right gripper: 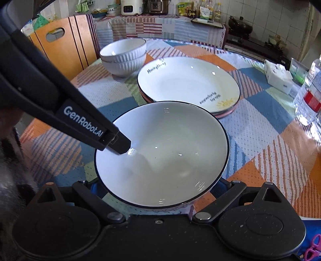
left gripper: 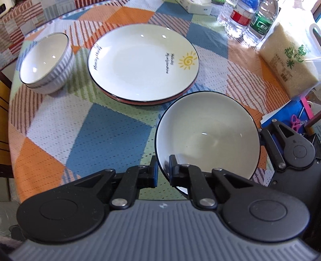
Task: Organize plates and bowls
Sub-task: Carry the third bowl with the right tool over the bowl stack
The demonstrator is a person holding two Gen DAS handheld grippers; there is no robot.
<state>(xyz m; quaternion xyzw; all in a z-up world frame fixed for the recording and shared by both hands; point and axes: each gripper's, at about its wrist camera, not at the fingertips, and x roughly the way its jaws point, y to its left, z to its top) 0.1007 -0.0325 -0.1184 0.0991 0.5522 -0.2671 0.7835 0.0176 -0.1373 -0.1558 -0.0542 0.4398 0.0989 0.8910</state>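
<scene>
A white bowl with a dark rim [left gripper: 208,136] [right gripper: 160,154] sits near the table's front edge. My left gripper [left gripper: 162,170] is shut on its near-left rim, one pad inside and one outside. In the right wrist view that finger [right gripper: 118,143] reaches in from the left. My right gripper [right gripper: 156,186] is spread wide around the bowl's lower wall, its blue pads [right gripper: 219,183] against both sides. One right finger [left gripper: 267,138] shows at the bowl's right. Behind are stacked plates with a sun print [left gripper: 143,62] [right gripper: 188,84] and two stacked ribbed bowls [left gripper: 46,64] [right gripper: 123,56].
A checked cloth [left gripper: 100,136] covers the round table. Water bottles [left gripper: 240,18] [right gripper: 309,94] and a bag of rice [left gripper: 289,60] stand at the right, with a tissue pack [right gripper: 277,77] behind them. A wooden chair [right gripper: 64,46] is at the far left.
</scene>
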